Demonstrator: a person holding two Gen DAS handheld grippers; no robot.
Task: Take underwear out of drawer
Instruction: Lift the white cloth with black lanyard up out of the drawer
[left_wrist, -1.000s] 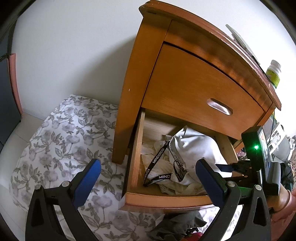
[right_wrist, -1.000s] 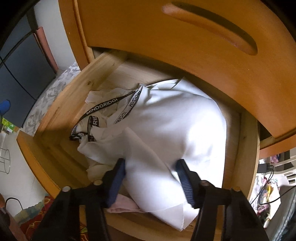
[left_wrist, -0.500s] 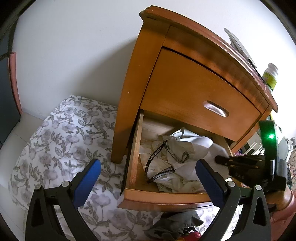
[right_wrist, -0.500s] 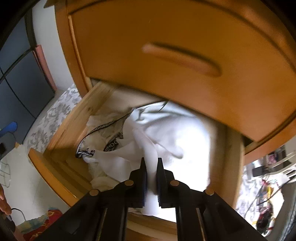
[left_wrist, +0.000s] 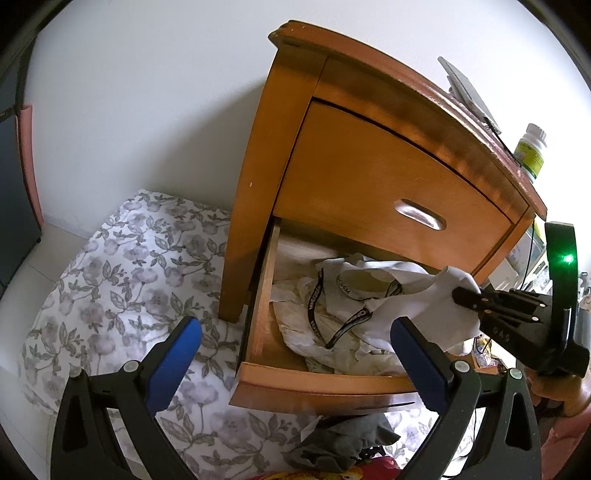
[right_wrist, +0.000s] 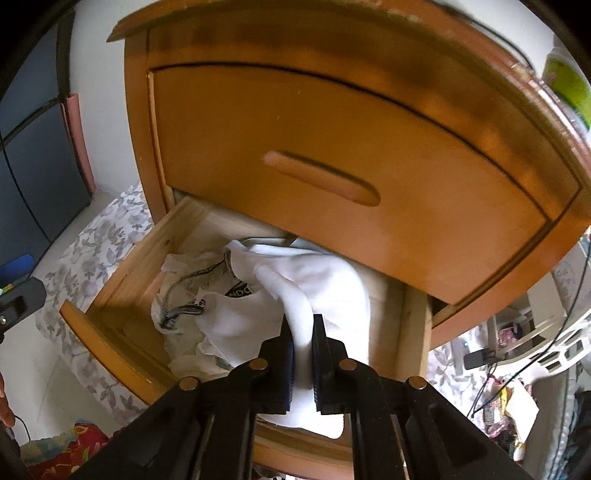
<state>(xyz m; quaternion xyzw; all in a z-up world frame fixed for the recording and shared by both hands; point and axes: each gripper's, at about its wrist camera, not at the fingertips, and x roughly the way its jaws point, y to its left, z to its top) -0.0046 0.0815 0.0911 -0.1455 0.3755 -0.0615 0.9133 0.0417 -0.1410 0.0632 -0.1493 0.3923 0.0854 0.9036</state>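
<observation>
Underwear, a white soft cotton piece (right_wrist: 317, 291), is pinched in a fold between the pads of the right gripper (right_wrist: 303, 332), whose jaws stand pressed nearly together on the cloth. The pinch takes a raised ridge of fabric rather than a flat layer, probably because a bunched fold gives the narrow pads something to bite on. From the grip the cloth trails forward and down into the open lower wooden drawer (right_wrist: 110, 347) ahead of the gripper, so most of the garment is still inside or draped just over the drawer's front edge; it looks partly raised, not yet free.

Just to the left of the held fold, deeper in the drawer, lie other crumpled pale garments with a black waistband printed in white letters (left_wrist: 314, 299). They touch the held piece, and I judge they could be dragged along if the fabrics cling.

The closed upper drawer with its oval recessed handle (right_wrist: 321, 182) hangs directly above the fingertips, which explains the downward, slanting approach: the gripper has to reach in under that front.

The left gripper (left_wrist: 295, 354) is spread wide and holds nothing. It hovers in front of the drawer's left corner, over the grey flower-printed bedding (left_wrist: 122, 266), apart from the clothes. From there it sees the right gripper to its right with white cloth in its tip. That seems a waiting position, clear of the lifting path.
</observation>
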